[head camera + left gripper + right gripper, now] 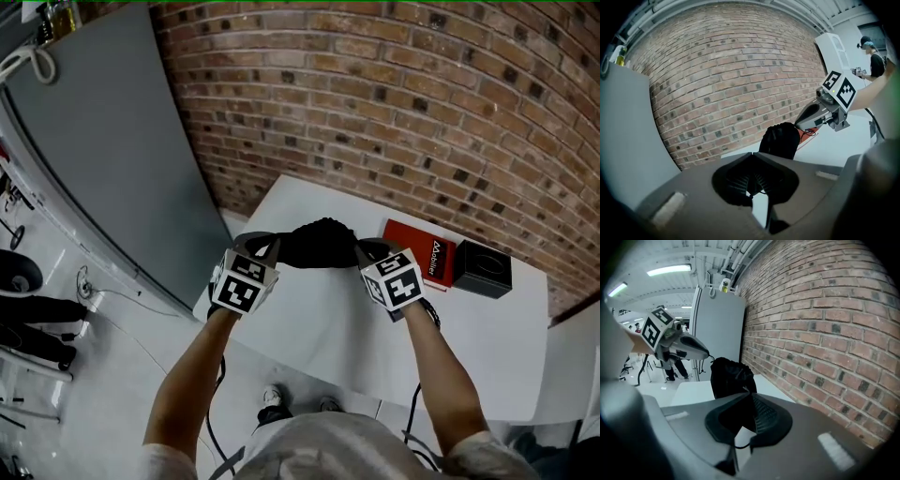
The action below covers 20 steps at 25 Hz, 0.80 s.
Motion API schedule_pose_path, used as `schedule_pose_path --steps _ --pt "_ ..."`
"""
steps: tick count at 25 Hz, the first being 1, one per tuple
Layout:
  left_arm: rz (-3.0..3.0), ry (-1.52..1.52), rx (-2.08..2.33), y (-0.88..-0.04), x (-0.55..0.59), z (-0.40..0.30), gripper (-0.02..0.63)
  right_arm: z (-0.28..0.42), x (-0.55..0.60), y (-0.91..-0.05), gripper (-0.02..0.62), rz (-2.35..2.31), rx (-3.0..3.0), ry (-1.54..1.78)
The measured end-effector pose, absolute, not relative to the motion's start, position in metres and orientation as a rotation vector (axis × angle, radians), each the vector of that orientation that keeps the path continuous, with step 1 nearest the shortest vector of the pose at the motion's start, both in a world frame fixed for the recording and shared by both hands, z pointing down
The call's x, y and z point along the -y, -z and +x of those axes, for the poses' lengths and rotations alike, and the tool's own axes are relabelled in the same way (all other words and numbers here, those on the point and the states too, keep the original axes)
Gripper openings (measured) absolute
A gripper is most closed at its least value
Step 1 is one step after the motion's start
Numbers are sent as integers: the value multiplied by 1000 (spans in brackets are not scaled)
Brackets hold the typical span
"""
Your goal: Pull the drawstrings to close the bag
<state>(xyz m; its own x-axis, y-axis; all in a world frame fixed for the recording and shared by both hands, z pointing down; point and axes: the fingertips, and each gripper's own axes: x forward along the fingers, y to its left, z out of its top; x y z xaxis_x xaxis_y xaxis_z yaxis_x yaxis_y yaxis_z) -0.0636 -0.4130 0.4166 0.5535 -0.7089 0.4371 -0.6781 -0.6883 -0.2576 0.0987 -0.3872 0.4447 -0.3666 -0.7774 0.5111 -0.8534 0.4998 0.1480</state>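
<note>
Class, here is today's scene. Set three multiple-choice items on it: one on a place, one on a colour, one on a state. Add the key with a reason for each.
1. In the head view, the red box lies
A. on the table, between the bag and the black box
B. on the floor
C. inside the bag

2. The bag is
A. white
B. red
C. black

3. The left tool and right tool are
A. both wide open
B. each shut on a drawstring
C. one open, one shut

Key: 1 A, it lies flat on the white top between them; 2 C, its cloth is black in every view; 3 B, each pair of jaws meets with a thin cord pinched.
</note>
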Motion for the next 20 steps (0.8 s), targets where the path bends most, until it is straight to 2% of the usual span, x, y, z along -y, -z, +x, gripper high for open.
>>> schedule_pose_path --steps 20 --pt "-2734 605 -958 -351 458 -78 11 79 401 -371 11 1706 2080 -122"
